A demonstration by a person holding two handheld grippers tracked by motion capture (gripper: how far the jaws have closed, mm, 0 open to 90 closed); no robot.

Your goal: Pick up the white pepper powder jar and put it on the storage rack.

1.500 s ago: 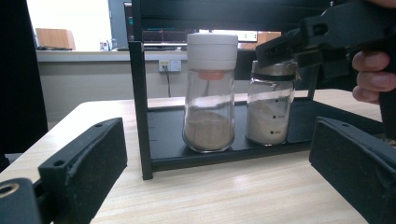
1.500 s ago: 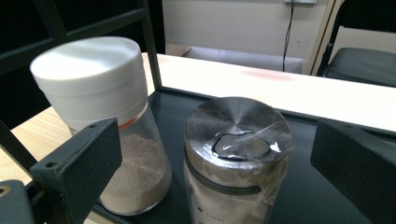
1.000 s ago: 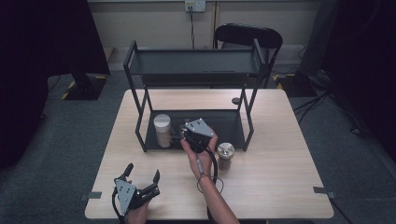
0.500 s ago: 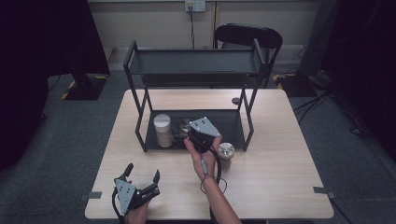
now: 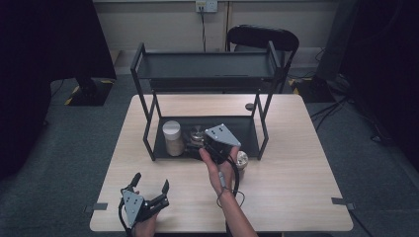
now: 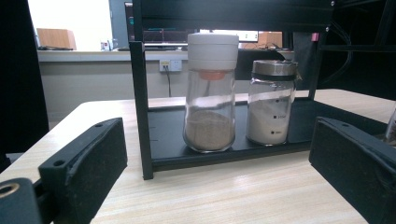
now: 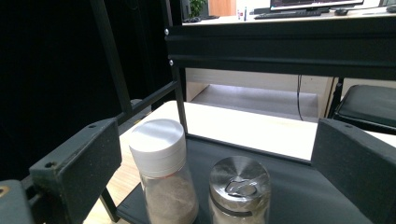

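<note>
Jars on the rack's (image 5: 148,133) lower shelf: white-capped jar (image 6: 210,93) of brown powder at its left end, steel-lidded jar (image 6: 272,102) beside it with unreadable printed marks. Right gripper (image 5: 213,143) hovers above them, jaws wide. Left gripper (image 5: 148,190), jaws wide, sits near the desk's (image 5: 296,197) front-left corner; a third jar (image 5: 242,159) stands just outside the rack's front edge.

White-capped jar (image 6: 210,93): clear glass, holding brown powder in its lower part, standing upright on the rack's bottom shelf (image 5: 247,129), toward its left end.
Steel-lidded jar (image 6: 272,102): clear glass, holding white powder, standing upright just beside the white-capped jar, on the same shelf.
</note>
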